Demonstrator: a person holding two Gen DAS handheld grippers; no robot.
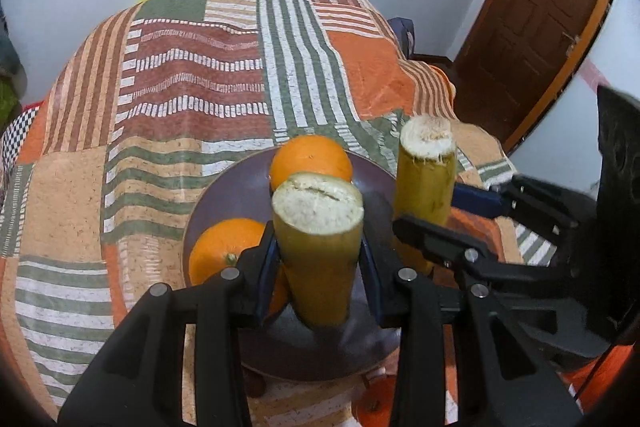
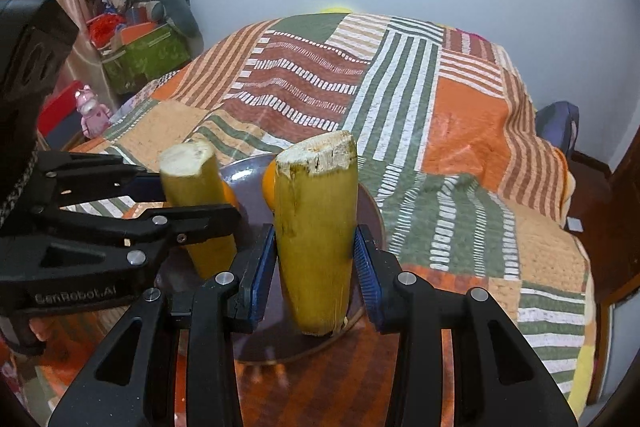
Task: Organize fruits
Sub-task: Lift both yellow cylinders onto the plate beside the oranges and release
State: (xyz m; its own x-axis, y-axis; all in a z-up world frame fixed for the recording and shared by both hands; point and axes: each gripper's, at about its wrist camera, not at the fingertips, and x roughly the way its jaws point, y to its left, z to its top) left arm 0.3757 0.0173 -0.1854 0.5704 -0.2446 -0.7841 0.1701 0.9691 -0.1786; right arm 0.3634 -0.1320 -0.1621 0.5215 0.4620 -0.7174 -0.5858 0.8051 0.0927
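Two cut banana pieces [image 1: 318, 247] [image 2: 316, 247] upright over the dark plate [image 1: 224, 203], each clamped between narrow fingers [image 1: 266, 267] [image 2: 366, 267], oranges [image 1: 311, 159] just beyond; likely to slip or bruise if squeezed unevenly, or knock together, the two standing so near.

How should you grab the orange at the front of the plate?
The near orange sits low on the purple plate, half hidden behind the left gripper, which holds a cut banana piece. It is round, so probably grip across its widest middle, coming down from above on its open left side, away from the other orange.
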